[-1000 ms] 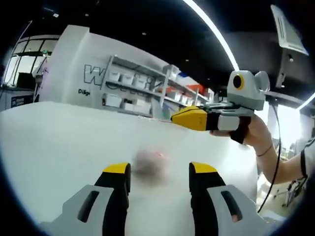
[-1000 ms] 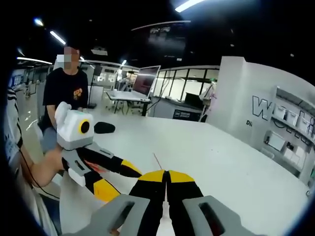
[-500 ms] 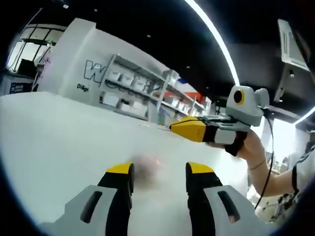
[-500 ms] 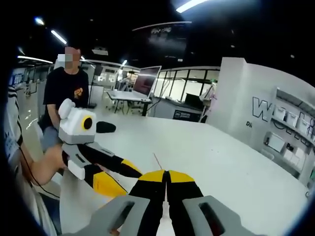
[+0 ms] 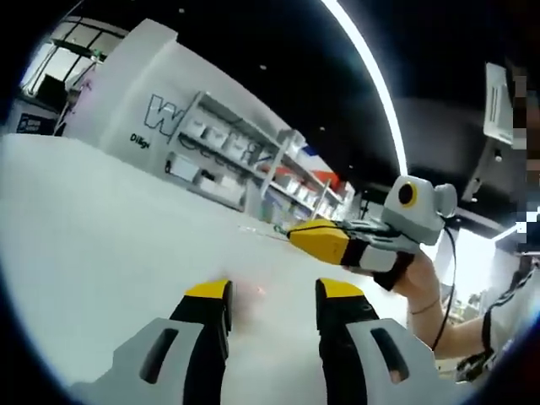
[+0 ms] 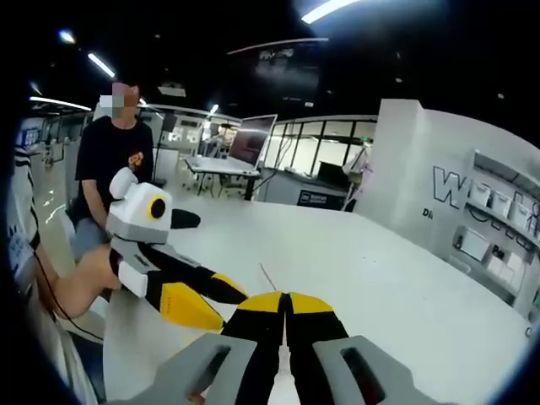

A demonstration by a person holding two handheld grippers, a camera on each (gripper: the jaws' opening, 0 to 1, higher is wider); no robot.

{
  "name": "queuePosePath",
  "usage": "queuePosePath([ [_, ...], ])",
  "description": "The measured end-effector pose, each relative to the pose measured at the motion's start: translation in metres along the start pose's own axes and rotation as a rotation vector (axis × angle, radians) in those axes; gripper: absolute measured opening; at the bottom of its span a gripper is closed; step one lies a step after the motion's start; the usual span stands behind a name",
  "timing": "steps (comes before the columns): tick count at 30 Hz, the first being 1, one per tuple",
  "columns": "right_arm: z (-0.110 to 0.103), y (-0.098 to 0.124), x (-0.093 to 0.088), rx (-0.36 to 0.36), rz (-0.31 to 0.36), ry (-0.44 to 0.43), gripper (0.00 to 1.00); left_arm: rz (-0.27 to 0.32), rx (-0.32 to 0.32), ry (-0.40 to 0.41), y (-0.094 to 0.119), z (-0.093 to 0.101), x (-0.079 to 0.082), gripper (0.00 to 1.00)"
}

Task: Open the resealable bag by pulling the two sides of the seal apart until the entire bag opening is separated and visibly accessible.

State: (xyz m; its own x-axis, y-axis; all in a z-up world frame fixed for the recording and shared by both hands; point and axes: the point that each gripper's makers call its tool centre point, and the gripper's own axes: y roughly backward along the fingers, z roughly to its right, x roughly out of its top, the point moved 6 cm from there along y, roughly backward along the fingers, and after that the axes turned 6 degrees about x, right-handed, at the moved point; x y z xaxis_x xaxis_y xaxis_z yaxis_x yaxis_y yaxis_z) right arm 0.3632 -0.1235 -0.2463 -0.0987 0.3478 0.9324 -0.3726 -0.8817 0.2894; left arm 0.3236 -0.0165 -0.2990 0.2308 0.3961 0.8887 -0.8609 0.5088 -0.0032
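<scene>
The resealable bag is clear and hard to make out. In the right gripper view a thin edge of the bag (image 6: 267, 277) rises from my right gripper (image 6: 285, 299), whose yellow-tipped jaws are shut on it. In the left gripper view the right gripper (image 5: 294, 234) comes in from the right with a faint clear strip of the bag (image 5: 256, 229) at its tip. My left gripper (image 5: 272, 291) stands open above the white table (image 5: 101, 219), with a faint reddish speck between its jaws. Seen from the right, the left gripper (image 6: 221, 304) hangs open just left of the shut jaws.
A person in a black shirt (image 6: 114, 156) sits at the table's far left, beside a small black object (image 6: 181, 219). A white wall with shelves (image 5: 228, 160) stands beyond the table. A desk with a monitor (image 6: 249, 143) lies further back. A hand (image 5: 413, 274) holds the right gripper.
The left gripper has drawn closer to the right gripper's shut jaws. The left view has tilted with the hand, and the blurred patch between its jaws has faded. The right gripper stays shut.
</scene>
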Motion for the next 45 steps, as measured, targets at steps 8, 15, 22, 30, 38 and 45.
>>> queuePosePath([
  [8,0.000,0.000,-0.001,0.003,0.003,-0.003,0.00,0.002,-0.013,0.039,-0.004,0.000,0.000,0.39],
  [15,0.000,0.001,0.000,0.004,0.009,-0.004,0.00,0.014,-0.042,0.074,-0.005,0.004,0.002,0.37],
  [22,-0.005,0.002,-0.001,0.015,0.012,-0.005,0.00,0.023,-0.047,0.102,-0.008,0.002,0.004,0.36],
  [30,-0.004,0.002,-0.001,0.018,0.014,-0.005,0.00,0.035,-0.047,0.115,-0.008,0.002,0.006,0.35],
  [38,-0.007,0.002,-0.002,0.020,0.017,-0.004,0.00,0.049,-0.056,0.159,-0.009,0.003,0.008,0.32],
  [45,-0.007,0.002,-0.001,0.024,0.021,-0.003,0.00,0.065,-0.070,0.211,-0.009,0.003,0.010,0.27],
])
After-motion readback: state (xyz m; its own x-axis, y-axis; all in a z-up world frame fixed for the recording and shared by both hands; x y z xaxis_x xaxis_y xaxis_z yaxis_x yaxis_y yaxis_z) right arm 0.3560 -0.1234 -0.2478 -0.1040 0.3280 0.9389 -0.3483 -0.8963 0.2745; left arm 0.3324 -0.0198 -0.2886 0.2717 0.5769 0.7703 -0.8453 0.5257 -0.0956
